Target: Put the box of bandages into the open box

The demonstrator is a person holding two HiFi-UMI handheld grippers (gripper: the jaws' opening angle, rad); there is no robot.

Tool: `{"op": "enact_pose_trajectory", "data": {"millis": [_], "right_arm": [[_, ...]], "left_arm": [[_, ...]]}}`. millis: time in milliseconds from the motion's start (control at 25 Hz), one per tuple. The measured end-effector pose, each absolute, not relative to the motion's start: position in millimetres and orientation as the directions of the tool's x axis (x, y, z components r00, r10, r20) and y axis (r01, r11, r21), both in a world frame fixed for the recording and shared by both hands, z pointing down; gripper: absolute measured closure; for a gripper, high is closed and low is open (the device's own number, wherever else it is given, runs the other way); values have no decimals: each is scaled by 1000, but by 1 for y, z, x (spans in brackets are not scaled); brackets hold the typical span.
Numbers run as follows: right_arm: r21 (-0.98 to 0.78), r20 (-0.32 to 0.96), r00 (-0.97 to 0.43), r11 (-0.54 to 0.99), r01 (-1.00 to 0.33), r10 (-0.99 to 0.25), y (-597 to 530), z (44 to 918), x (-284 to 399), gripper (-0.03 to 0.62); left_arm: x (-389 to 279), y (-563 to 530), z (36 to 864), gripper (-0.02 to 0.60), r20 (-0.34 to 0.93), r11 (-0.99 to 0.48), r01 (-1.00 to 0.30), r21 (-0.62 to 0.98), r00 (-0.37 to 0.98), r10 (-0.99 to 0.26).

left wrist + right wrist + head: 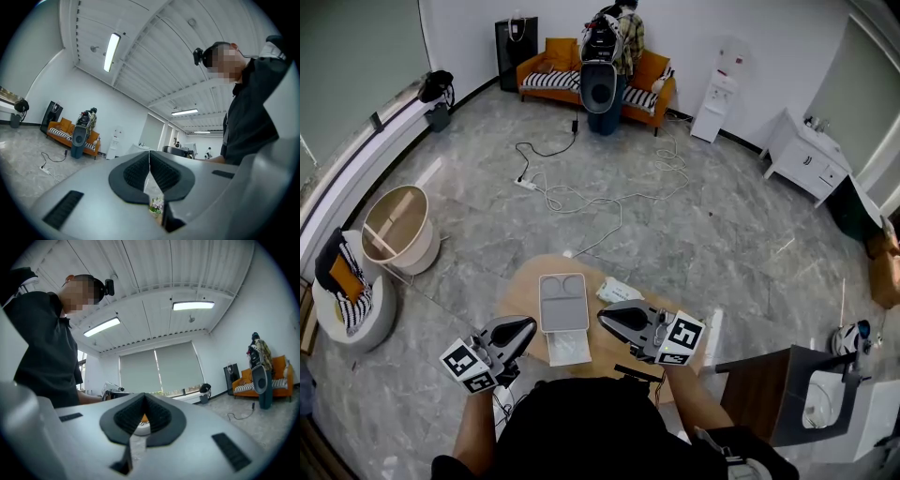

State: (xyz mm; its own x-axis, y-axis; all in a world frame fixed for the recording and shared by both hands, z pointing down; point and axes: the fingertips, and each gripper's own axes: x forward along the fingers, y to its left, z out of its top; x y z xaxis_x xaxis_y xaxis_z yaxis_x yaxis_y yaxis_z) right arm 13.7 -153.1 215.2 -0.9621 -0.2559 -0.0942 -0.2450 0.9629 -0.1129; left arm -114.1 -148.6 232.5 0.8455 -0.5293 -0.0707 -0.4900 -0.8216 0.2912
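Our left gripper [149, 161] and right gripper [143, 401] have their fingers pressed together, empty. Beyond them on the round desk [517, 286], the white box of bandages [620, 290] lies just beside the open box [563, 302], at its three o'clock. Its long axis seems to run ten to four. We judge it light, crushable card, best pinched gently across the narrow width.

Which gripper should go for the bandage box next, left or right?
Right. The bandage box lies right of the open box, just ahead of the right gripper; the left gripper sits on the open box's far side. Both are shut, so open first.
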Motion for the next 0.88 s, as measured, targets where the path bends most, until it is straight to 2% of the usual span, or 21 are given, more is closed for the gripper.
{"op": "enact_pose_trajectory", "data": {"millis": [880], "right_arm": [[-145,-82,-974,969,-199,-212,-154,229,78,583]], "left_arm": [[-47,-144,251,561,-59,-789,-519,327,823,-566]]}}
